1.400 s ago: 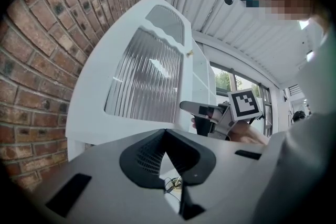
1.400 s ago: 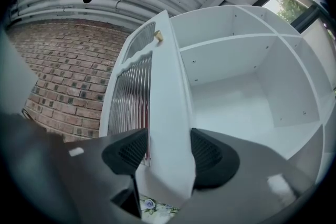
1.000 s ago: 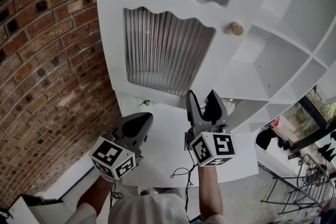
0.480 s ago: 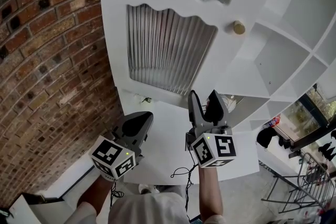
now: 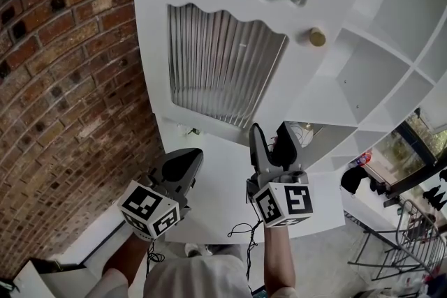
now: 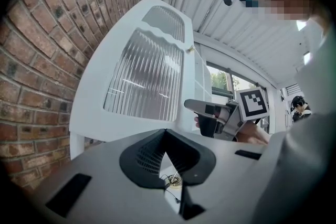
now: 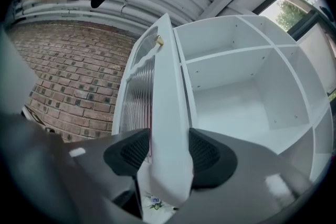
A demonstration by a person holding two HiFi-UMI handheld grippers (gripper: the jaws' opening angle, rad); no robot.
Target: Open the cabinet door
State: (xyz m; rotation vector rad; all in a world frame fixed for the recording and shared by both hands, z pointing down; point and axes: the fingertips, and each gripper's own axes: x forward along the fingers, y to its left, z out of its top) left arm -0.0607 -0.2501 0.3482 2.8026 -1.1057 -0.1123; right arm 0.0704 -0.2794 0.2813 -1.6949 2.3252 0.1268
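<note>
The white cabinet door (image 5: 223,59) with ribbed glass panes and a brass knob (image 5: 317,37) stands swung out from the open shelves. My right gripper (image 5: 272,139) reaches up to the door's lower free edge. In the right gripper view that edge (image 7: 168,128) fills the gap between the pads, and the jaws have just been closing on it. The knob (image 7: 159,40) sits far up the door, out of the grip. My left gripper (image 5: 183,162) hangs left of it, shut and empty, apart from the door (image 6: 142,81).
A red brick wall (image 5: 63,80) runs close along the left of the door. White open shelf compartments (image 5: 370,80) lie behind and right of it. A white top (image 5: 223,185) spreads under both grippers. A black metal rack (image 5: 391,248) stands at lower right.
The right gripper's jaws stand slightly narrower round the door edge. Both hands and the door keep their places.
</note>
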